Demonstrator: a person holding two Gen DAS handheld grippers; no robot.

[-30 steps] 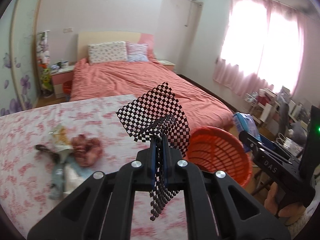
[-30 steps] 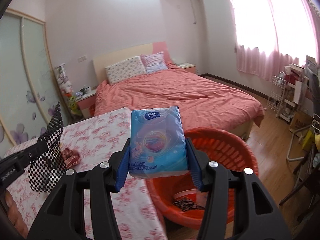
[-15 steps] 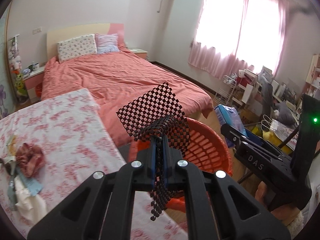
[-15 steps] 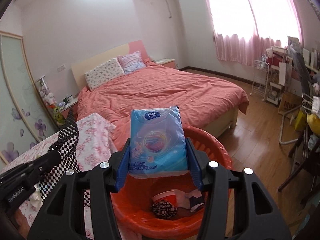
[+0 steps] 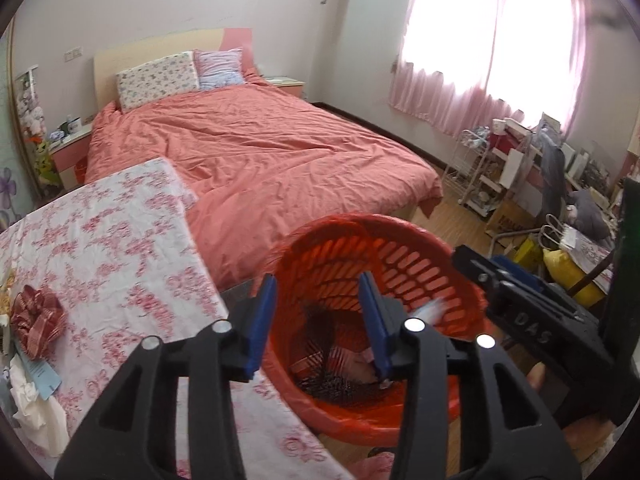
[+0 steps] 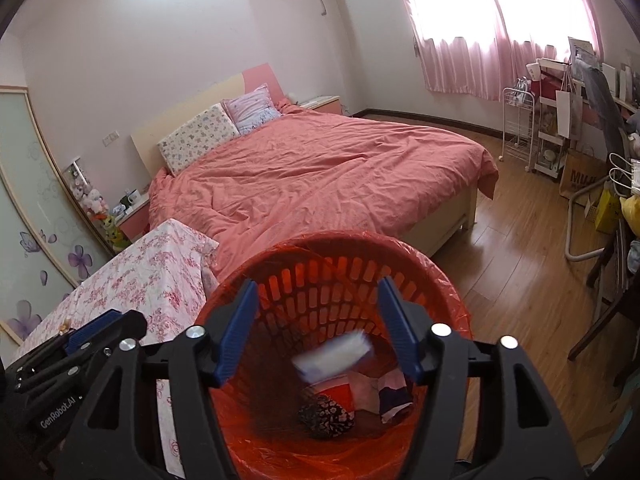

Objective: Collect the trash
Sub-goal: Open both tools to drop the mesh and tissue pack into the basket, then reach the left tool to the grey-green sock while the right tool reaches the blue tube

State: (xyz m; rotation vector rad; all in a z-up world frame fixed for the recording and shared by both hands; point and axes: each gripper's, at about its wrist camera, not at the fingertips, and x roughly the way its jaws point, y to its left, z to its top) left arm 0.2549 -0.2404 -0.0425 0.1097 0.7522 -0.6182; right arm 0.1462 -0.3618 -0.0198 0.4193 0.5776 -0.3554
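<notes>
Both my jaws just opened and hold nothing: the left gripper point(image 5: 316, 312) dropped its black-and-white checkered cloth point(image 5: 320, 344) and the right gripper point(image 6: 314, 322) its blue tissue pack point(image 6: 332, 354), both blurred inside the round red slotted plastic basket point(image 6: 340, 248). Beyond it: floral-cloth table point(image 5: 100, 248), coral bed point(image 6: 320, 168). Both grippers tilt down.

Both views are taken from the wrists, angled downward and close above a red basket point(image 5: 400, 256) point(image 6: 340, 252). The bed point(image 5: 260, 152) point(image 6: 320, 168) and the flowered table point(image 5: 100, 232) point(image 6: 152, 276) at left are shared by both.
</notes>
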